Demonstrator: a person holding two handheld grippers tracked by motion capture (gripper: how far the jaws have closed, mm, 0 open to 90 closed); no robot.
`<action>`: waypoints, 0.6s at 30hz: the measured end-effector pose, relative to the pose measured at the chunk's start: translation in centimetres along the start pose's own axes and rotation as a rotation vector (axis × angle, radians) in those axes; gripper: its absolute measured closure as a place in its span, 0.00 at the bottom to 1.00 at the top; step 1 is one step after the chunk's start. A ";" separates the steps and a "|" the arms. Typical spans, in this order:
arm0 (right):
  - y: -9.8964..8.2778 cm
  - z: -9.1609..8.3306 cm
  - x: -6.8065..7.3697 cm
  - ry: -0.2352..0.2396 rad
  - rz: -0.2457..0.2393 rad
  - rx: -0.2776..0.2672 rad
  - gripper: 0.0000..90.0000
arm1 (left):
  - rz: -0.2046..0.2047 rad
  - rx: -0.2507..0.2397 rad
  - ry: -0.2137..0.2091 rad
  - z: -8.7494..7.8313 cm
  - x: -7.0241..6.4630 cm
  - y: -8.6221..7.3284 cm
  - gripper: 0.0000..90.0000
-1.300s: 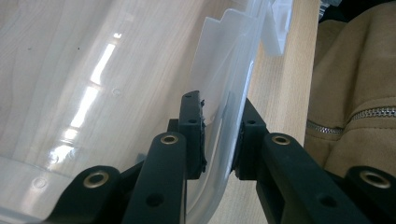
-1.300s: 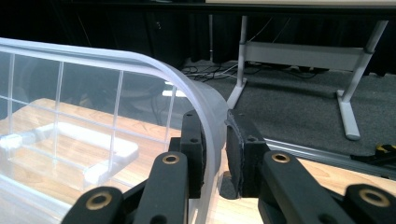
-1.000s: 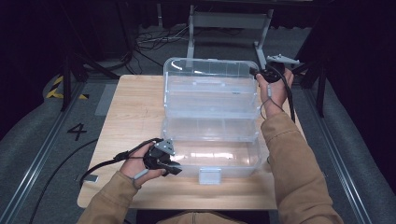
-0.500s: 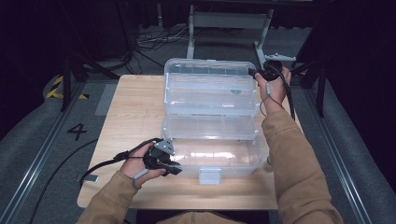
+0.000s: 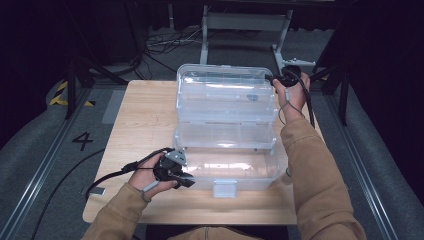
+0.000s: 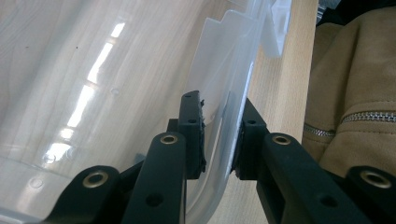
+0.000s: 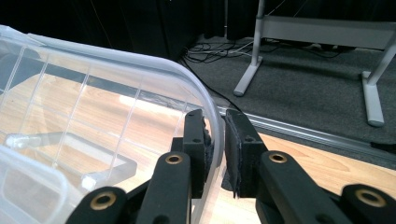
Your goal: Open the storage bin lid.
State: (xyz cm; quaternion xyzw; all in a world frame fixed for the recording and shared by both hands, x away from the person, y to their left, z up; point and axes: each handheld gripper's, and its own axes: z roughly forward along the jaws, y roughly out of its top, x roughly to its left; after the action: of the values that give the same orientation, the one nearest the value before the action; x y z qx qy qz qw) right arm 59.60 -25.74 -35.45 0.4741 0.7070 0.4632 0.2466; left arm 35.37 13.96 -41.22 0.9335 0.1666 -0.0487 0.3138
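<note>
Wooden bench (image 5: 140, 120) is carrying the clear bin (image 5: 225, 165): left claw (image 5: 186, 181) is clamping its near-left wall, right claw (image 5: 274, 79) is pinching the raised lid (image 5: 225, 92) corner, so next is probably swinging it shut.

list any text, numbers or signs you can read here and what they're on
"4" in black on the grey floor left of the table.
Yellow and black hazard stripes on the floor further back; a marking, no words.
Nothing readable on the clear plastic box or its latch.
</note>
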 end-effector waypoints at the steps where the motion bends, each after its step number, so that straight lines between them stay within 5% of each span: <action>1: 0.0 0.0 0.0 -0.001 0.004 0.001 0.88 | 0.000 0.000 0.000 0.0 0.0 0.0 0.86; 18: -0.7 1.2 -0.8 0.027 0.033 0.026 0.93 | -0.005 -0.005 -0.009 0.0 0.1 -0.1 0.86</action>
State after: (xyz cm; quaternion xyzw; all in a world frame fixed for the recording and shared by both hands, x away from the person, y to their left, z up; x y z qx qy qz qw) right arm 60.62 -26.08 -36.69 0.4825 0.7085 0.4642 0.2232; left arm 35.44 14.06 -41.24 0.9321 0.1676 -0.0535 0.3166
